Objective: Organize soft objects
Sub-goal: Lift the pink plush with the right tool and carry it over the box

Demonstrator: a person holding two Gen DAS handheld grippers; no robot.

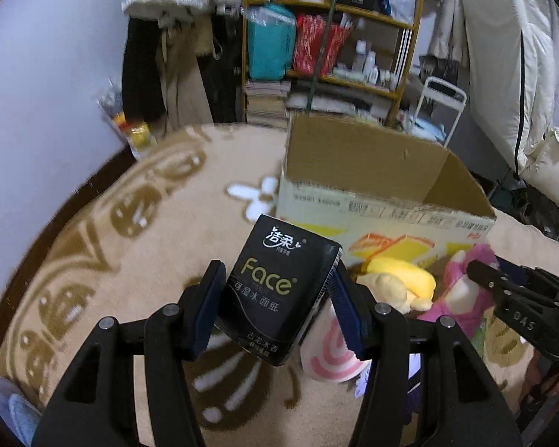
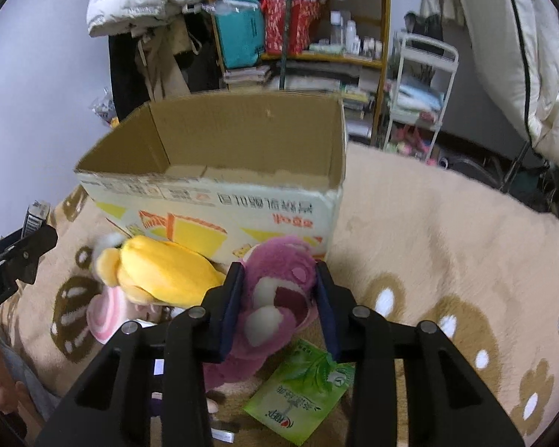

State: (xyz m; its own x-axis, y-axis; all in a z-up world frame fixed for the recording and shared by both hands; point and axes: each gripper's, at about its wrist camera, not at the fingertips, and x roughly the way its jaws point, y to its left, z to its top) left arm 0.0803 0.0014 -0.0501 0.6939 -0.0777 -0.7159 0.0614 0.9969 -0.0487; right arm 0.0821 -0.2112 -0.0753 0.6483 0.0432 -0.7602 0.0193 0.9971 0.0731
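Note:
My left gripper (image 1: 277,294) is shut on a black "Face" tissue pack (image 1: 275,290) and holds it above the beige blanket, left of an open cardboard box (image 1: 372,186). My right gripper (image 2: 279,298) is shut on a pink plush bear (image 2: 279,294) just in front of the box (image 2: 220,171), whose inside looks empty. A yellow plush toy (image 2: 160,272) lies to the left of the bear, against the box front. A pink-and-white soft item (image 2: 106,314) lies under it. The right gripper also shows at the right of the left wrist view (image 1: 503,287).
A green tissue packet (image 2: 302,387) lies on the blanket (image 2: 447,242) below my right gripper. Behind the box stand a wooden shelf (image 2: 298,18) with bags and bottles, hanging clothes and a white cart (image 2: 421,85). A person's legs show at lower left.

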